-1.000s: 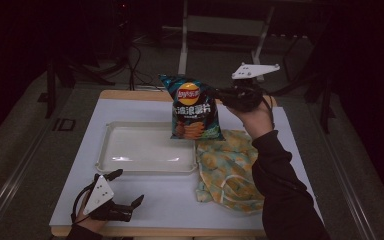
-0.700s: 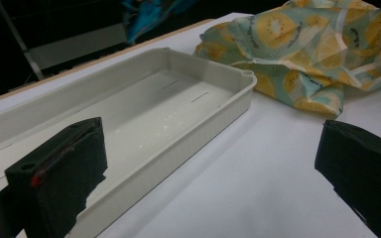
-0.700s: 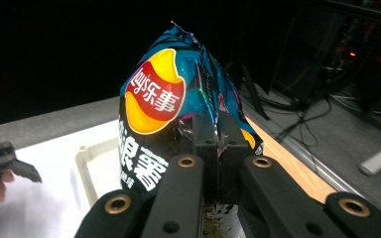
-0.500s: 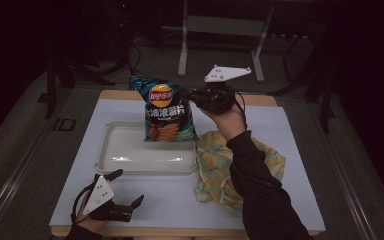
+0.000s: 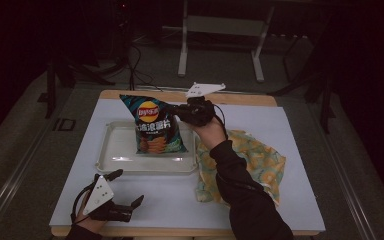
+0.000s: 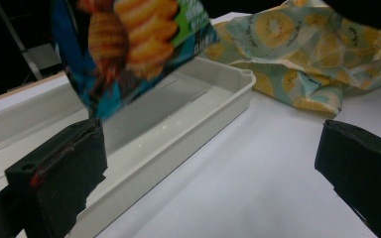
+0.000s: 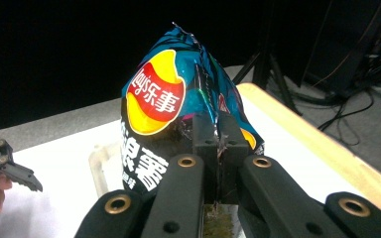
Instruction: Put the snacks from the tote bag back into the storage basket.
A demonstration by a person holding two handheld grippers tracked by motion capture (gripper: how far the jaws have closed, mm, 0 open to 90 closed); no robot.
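Blue chip bag (image 5: 155, 127), red-yellow logo; white tray (image 5: 115, 150); yellow fruit-print cloth (image 5: 257, 157).

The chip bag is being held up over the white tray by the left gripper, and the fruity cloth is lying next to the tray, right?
Not quite. It is the right gripper that pinches the chip bag by its edge, as the high view shows. The left gripper sits open near the table's front edge, holding nothing. The rest is right: the bag hangs over the white tray, and the fruity cloth lies beside it.

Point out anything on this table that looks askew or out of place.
The fruit-print cloth lies crumpled beside the white tray, not spread flat. The chip bag hangs tilted over the tray, pinched by the right gripper.
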